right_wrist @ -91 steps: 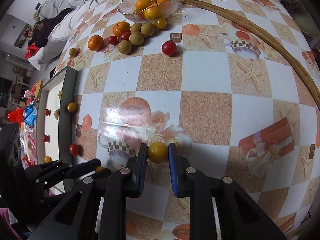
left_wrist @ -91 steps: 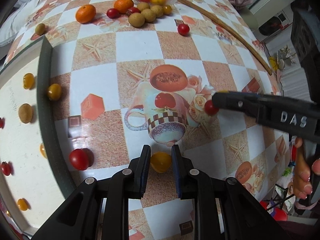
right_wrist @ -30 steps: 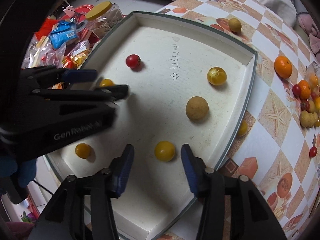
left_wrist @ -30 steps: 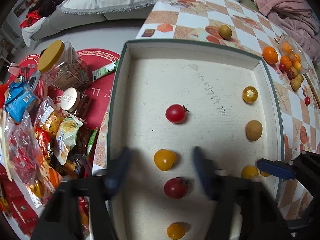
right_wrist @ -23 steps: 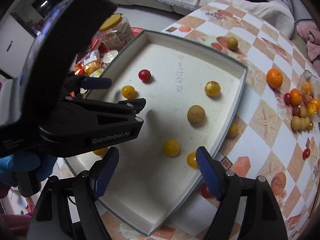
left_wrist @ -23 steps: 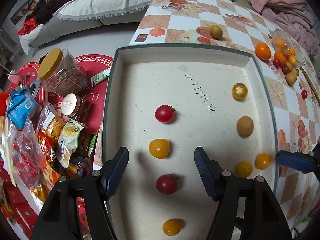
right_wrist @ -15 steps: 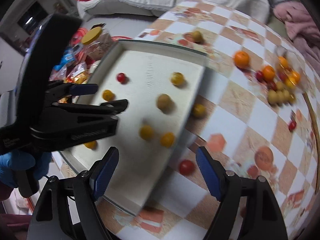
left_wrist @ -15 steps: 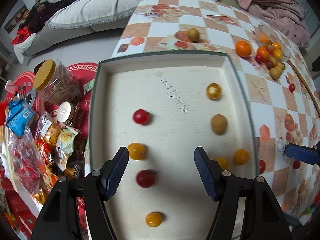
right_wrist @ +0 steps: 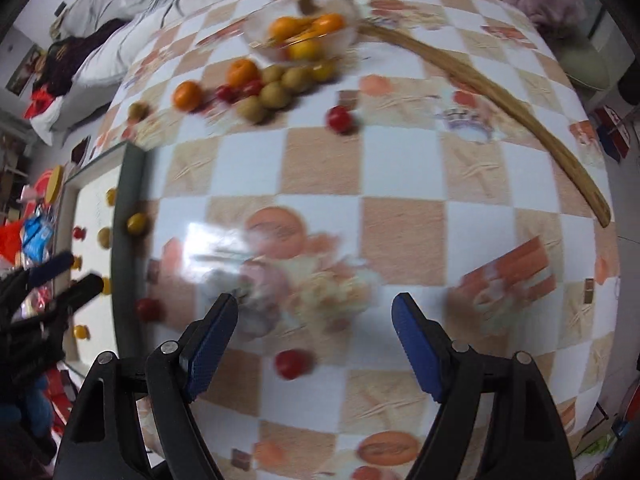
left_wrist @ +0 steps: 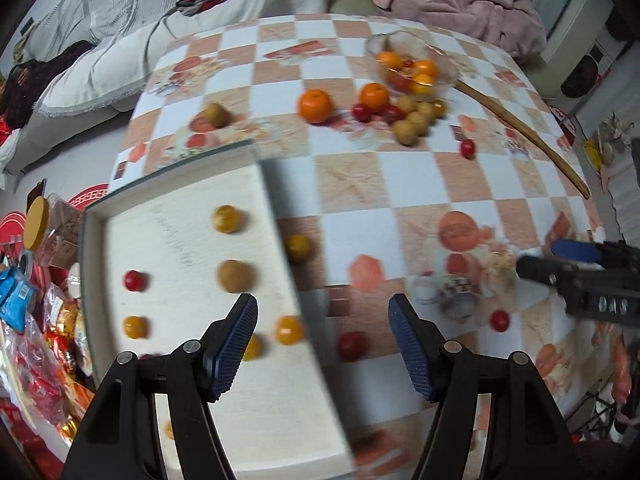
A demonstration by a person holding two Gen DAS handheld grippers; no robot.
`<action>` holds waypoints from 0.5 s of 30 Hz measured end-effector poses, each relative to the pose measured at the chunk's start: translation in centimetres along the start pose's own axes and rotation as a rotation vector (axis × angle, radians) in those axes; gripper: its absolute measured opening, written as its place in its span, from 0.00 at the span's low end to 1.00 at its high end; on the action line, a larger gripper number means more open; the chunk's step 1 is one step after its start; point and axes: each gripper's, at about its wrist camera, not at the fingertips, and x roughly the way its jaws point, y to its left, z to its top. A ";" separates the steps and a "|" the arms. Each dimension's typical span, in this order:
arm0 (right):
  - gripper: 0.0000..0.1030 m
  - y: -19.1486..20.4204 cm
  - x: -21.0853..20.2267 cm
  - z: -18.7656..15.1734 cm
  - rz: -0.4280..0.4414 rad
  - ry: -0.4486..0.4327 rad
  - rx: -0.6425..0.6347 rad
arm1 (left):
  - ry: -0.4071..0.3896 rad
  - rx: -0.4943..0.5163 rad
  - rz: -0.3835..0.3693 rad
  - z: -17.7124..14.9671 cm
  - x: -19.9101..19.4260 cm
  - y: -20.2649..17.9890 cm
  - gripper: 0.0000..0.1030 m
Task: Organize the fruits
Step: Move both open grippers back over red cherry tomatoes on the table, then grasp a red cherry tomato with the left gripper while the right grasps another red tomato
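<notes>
My left gripper (left_wrist: 322, 320) hangs open and empty above the right rim of the white tray (left_wrist: 180, 304). The tray holds several small yellow, red and brown fruits, among them a brown one (left_wrist: 236, 276). A red tomato (left_wrist: 352, 345) lies on the checked cloth just outside the rim, below the left jaws. My right gripper (right_wrist: 316, 316) is open and empty over the table, with another red tomato (right_wrist: 293, 363) on the cloth beneath it. A yellow fruit (right_wrist: 137, 222) rests against the tray's outer wall.
At the far side a glass bowl (left_wrist: 412, 66) holds oranges, with loose oranges (left_wrist: 315, 105), brown fruits (left_wrist: 412, 124) and red tomatoes beside it. A curved wooden strip (right_wrist: 500, 92) runs along the right. Snack bags and jars (left_wrist: 36, 280) lie left of the tray.
Both grippers have swung right from above the tray toward the checked table. The right jaws have spread wider, leaving a yellow fruit lying in the tray. Both views are motion-blurred.
</notes>
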 end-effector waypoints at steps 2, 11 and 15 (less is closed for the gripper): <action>0.80 -1.6 0.0 0.7 0.010 0.000 -0.009 | 0.010 -0.018 -0.001 -0.2 0.3 -1.9 0.67; 0.80 -3.9 1.4 4.3 0.066 0.013 -0.196 | 0.044 -0.184 0.017 -2.0 2.1 -9.8 0.67; 0.80 -4.1 2.2 6.3 0.066 0.000 -0.256 | 0.061 -0.258 0.044 -3.1 3.2 -11.6 0.67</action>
